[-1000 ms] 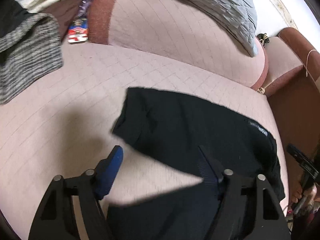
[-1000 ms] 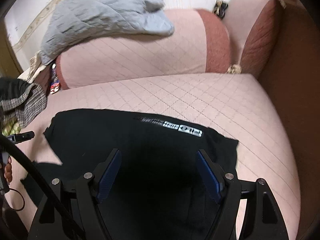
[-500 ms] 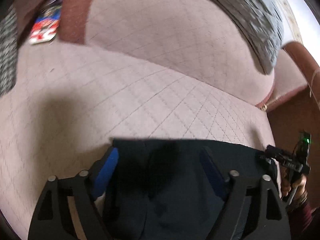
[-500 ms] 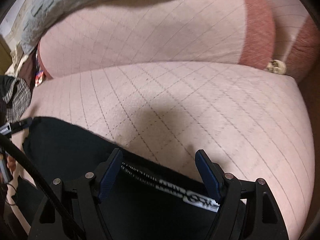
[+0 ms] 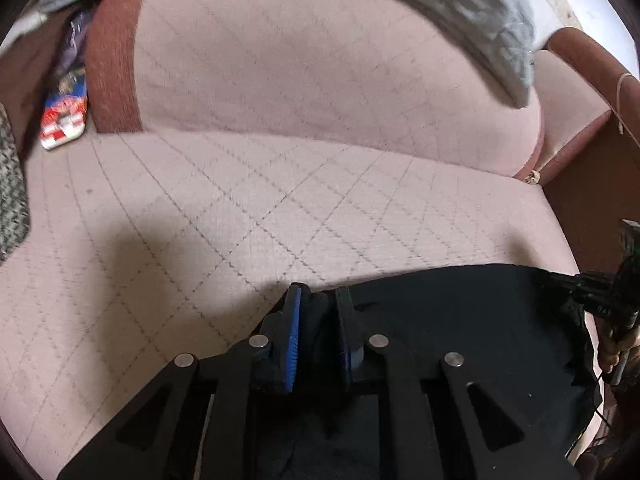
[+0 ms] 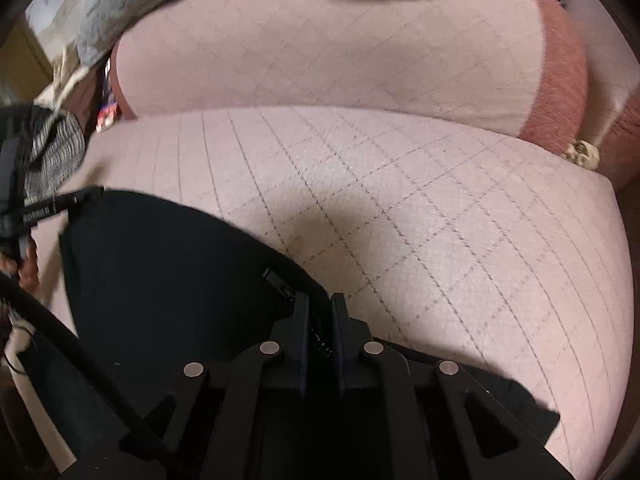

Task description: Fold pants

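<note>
Black pants (image 5: 460,320) lie on the pink quilted sofa seat (image 5: 280,200), far edge stretched across the lower frame. My left gripper (image 5: 316,294) is closing its jaws on the left end of that edge, with black fabric pinched between the blue pads. In the right wrist view the pants (image 6: 168,272) spread to the lower left. There my right gripper (image 6: 320,300) is closing its jaws on the waistband by the white-lettered label, cloth between the fingers. Each view shows the other gripper at its side edge, the right gripper (image 5: 592,292) and the left gripper (image 6: 60,204).
The sofa backrest (image 5: 320,60) rises behind the seat, with a grey quilted blanket (image 5: 480,12) draped over it. A grey knitted garment (image 5: 10,200) lies at the seat's left end, beside a colourful packet (image 5: 64,116). A brown armrest (image 6: 560,80) bounds the right end.
Both grippers moved forward and down to the far edge of the pants. Their jaws, wide apart in the earlier frames, have come together on the fabric.
</note>
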The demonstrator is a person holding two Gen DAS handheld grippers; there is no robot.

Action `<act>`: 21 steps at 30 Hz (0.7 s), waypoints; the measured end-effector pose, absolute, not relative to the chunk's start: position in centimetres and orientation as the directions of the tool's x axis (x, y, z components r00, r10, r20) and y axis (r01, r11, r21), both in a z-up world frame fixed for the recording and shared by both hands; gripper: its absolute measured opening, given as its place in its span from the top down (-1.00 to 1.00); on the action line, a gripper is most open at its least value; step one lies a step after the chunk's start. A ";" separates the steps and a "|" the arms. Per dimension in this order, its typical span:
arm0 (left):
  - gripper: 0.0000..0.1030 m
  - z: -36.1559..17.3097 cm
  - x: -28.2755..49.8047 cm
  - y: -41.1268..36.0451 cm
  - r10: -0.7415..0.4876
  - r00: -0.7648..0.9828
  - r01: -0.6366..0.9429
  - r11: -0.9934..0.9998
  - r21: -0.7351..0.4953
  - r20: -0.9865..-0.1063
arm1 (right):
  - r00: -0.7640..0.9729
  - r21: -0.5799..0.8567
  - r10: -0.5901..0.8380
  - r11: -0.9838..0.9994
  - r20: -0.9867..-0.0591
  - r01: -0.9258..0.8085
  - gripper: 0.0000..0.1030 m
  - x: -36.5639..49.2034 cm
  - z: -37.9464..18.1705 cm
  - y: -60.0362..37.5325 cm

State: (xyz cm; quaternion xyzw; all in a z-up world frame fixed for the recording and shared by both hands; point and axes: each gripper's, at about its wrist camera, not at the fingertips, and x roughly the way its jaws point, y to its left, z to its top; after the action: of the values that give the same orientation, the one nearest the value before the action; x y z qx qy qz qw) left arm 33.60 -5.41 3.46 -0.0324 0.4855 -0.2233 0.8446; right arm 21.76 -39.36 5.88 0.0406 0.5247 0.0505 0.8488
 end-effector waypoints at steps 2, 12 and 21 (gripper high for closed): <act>0.70 4.5 32.7 -5.4 -0.420 0.437 0.360 0.892 -0.273 -0.796 | 0.466 0.116 0.120 0.993 -0.877 -0.037 0.82 20.8 7.1 -39.3; 0.70 12.0 21.4 -3.1 -0.453 0.549 0.448 0.869 -0.210 -0.702 | 0.562 0.073 0.077 0.997 -0.823 -0.031 0.84 10.3 13.4 -36.9; 0.66 10.4 10.3 -0.4 -0.453 0.570 0.467 0.865 -0.183 -0.686 | 0.509 0.105 0.115 0.993 -0.853 -0.048 0.84 -2.4 10.6 -32.7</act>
State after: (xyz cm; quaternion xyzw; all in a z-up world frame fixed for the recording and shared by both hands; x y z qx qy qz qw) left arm 10.25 -0.44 10.38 0.0092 0.3845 -0.2596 0.8858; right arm -2.41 -32.65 10.61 0.0337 0.4934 0.0469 0.8679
